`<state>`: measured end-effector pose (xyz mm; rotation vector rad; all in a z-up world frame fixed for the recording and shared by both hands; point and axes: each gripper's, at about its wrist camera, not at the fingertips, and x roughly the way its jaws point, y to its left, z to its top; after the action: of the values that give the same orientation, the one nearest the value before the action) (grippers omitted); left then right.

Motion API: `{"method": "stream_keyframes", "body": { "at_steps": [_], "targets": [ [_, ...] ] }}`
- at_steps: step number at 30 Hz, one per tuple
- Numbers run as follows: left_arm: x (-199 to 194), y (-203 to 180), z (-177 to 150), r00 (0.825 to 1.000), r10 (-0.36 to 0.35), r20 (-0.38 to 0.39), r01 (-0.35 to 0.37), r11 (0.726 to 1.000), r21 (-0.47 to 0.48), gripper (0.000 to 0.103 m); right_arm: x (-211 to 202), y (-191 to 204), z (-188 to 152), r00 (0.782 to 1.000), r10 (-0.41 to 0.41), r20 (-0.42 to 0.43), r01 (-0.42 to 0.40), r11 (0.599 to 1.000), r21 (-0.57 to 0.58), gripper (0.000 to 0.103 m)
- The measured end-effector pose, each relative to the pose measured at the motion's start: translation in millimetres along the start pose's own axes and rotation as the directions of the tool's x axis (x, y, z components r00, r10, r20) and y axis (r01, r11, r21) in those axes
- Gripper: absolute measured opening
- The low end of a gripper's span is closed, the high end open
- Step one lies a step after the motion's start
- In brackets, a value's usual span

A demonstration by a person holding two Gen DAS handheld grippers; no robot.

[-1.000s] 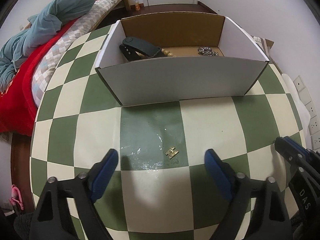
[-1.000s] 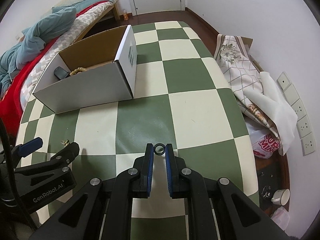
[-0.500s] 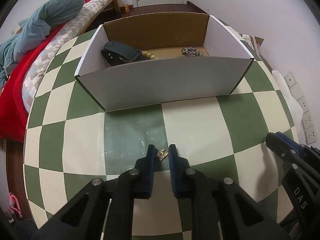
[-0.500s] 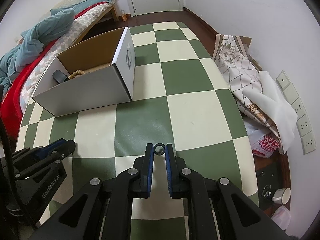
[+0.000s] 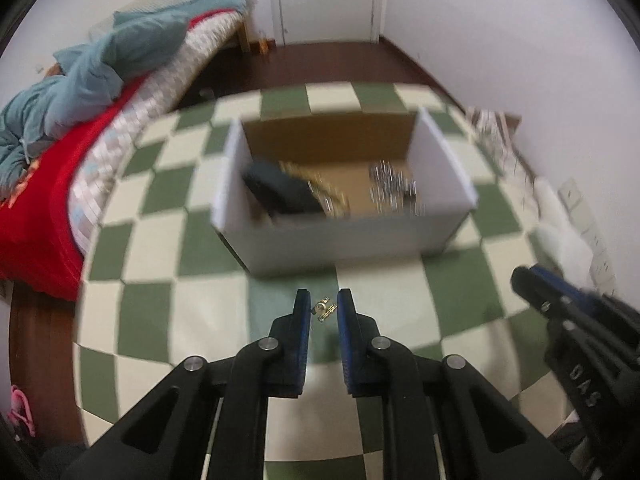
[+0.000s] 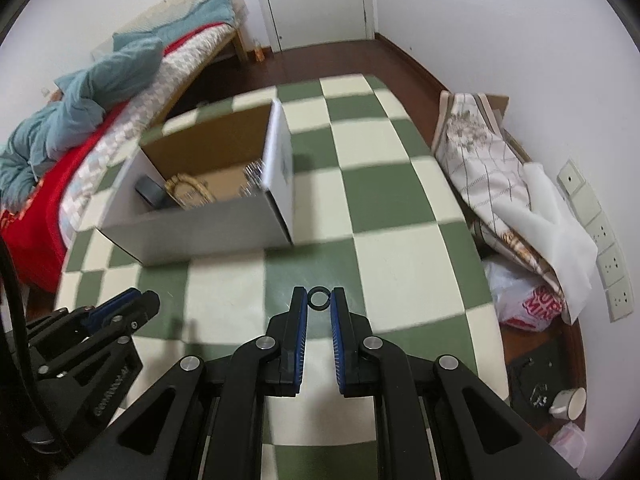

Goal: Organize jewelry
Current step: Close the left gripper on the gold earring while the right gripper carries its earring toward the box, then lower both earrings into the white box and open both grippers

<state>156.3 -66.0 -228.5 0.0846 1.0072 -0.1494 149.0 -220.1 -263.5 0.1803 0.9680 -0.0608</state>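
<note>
My left gripper [image 5: 323, 308] is shut on a small gold earring [image 5: 325, 309] and holds it above the green-and-cream checked table [image 5: 168, 248]. My right gripper [image 6: 319, 299] is shut on a small dark ring [image 6: 319, 299], also raised over the table [image 6: 400, 208]. A white cardboard box [image 5: 344, 236] stands ahead of both; it also shows in the right wrist view [image 6: 200, 228]. Inside it lie a dark case [image 5: 280, 192], a string of gold beads [image 6: 188, 192] and a silver chain [image 5: 392, 184].
A bed with a red cover [image 5: 40, 204] and a teal blanket [image 5: 100, 68] runs along the table's left side. Folded fabric and a plastic bag [image 6: 528, 300] lie against the wall on the right. A door [image 6: 316, 0] is at the back.
My left gripper closed on the gold earring on the table and lifted it. Both grippers rose, so the box now looks farther and lower. The right gripper kept its hold on the ring.
</note>
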Motion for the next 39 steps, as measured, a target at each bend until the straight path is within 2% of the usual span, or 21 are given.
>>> {"method": "stream_keyframes", "body": {
  "at_steps": [6, 11, 14, 19, 27, 34, 35, 36, 37, 38, 39],
  "targets": [
    [-34, 24, 57, 0.994, 0.017, 0.106, -0.012, 0.999, -0.046, 0.011, -28, 23, 47, 0.995, 0.047, 0.089, -0.045, 0.999, -0.024, 0.012],
    [-28, 34, 97, 0.991, 0.039, 0.127, -0.032, 0.998, -0.056, 0.011, -31, 43, 93, 0.987, 0.054, 0.151, -0.046, 0.997, -0.058, 0.012],
    [-21, 37, 114, 0.992, 0.034, 0.123, -0.028, 0.998, -0.055, 0.011, -20, 52, 116, 0.987, 0.047, 0.153, -0.035, 0.996, -0.08, 0.012],
    [0, 41, 127, 0.997, 0.021, 0.079, -0.016, 0.998, -0.062, 0.011, 5, 60, 135, 0.991, 0.038, 0.13, -0.024, 0.994, -0.103, 0.012],
    [30, 39, 129, 1.0, -0.013, 0.006, 0.013, 0.998, -0.067, 0.011, 44, 59, 140, 0.998, 0.035, 0.052, -0.029, 0.994, -0.104, 0.012],
    [26, 38, 130, 1.0, -0.015, 0.013, 0.016, 0.997, -0.082, 0.014, 55, 55, 138, 0.999, 0.039, 0.003, -0.039, 0.994, -0.1, 0.014],
    [23, 39, 130, 1.0, -0.011, 0.015, 0.013, 0.996, -0.089, 0.015, 55, 55, 137, 1.0, 0.029, -0.001, -0.029, 0.994, -0.105, 0.021],
    [21, 40, 131, 1.0, -0.003, 0.017, 0.004, 0.996, -0.091, 0.023, 53, 55, 137, 1.0, 0.025, -0.004, -0.025, 0.994, -0.106, 0.03],
    [19, 40, 132, 1.0, 0.019, 0.018, -0.017, 0.996, -0.091, 0.032, 51, 54, 136, 1.0, 0.026, -0.007, -0.027, 0.994, -0.103, 0.05],
    [16, 40, 132, 0.999, 0.045, 0.022, -0.043, 0.995, -0.09, 0.058, 49, 53, 135, 1.0, 0.025, -0.012, -0.026, 0.994, -0.102, 0.064],
    [12, 42, 132, 0.998, 0.056, 0.034, -0.052, 0.994, -0.092, 0.076, 46, 53, 134, 1.0, 0.021, -0.009, -0.022, 0.994, -0.105, 0.067]
  ]
}}
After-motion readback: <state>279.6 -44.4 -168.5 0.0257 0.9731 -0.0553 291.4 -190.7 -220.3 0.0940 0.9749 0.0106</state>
